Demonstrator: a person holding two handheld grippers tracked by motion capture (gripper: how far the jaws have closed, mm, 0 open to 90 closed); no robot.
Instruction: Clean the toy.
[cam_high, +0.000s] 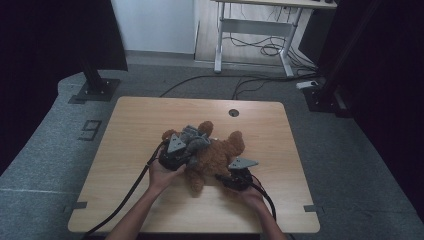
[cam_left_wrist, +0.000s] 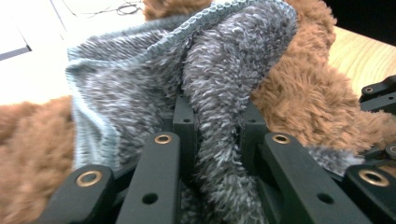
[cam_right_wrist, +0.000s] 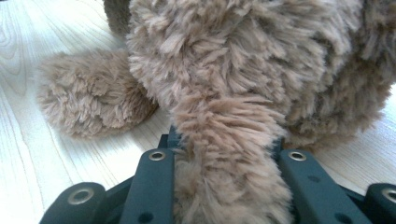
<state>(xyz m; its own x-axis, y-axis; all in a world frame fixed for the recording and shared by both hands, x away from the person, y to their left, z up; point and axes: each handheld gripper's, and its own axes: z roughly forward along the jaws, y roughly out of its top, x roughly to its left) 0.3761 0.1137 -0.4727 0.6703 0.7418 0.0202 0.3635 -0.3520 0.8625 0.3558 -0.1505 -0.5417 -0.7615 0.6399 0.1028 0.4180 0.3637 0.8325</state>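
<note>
The person's two forearms enter the high view from the bottom edge, each hand carrying one tool. The left tool (cam_high: 176, 150), topped by a grey three-cornered plate and trailing a black cable toward the near-left corner, sits at the left side of the brown plush teddy bear (cam_high: 212, 155). In the left gripper view, its two black jaws stand close together and are clamped on a fold of the grey fuzzy knitted garment (cam_left_wrist: 224, 93); the pile fills the gap between the pads, and the garment's ribbed blue-grey hem runs across the top of that view. The garment (cam_high: 194, 137) lies over the upper part of the bear, touching its brown fur on both sides. The right tool (cam_high: 239, 175), also carrying a grey plate, sits at the near-right side of the bear. In the right gripper view, its jaws are closed on a narrow limb of the bear (cam_right_wrist: 229, 140); which limb it is cannot be told. A second rounded limb rests on the wood just beside it at the left of that view. The bear lies near the centre of the light wooden worktop (cam_high: 140, 120), slightly toward the near edge. A small round dark cable port (cam_high: 233, 112) is set in the worktop near its far edge, well apart from the bear.
</note>
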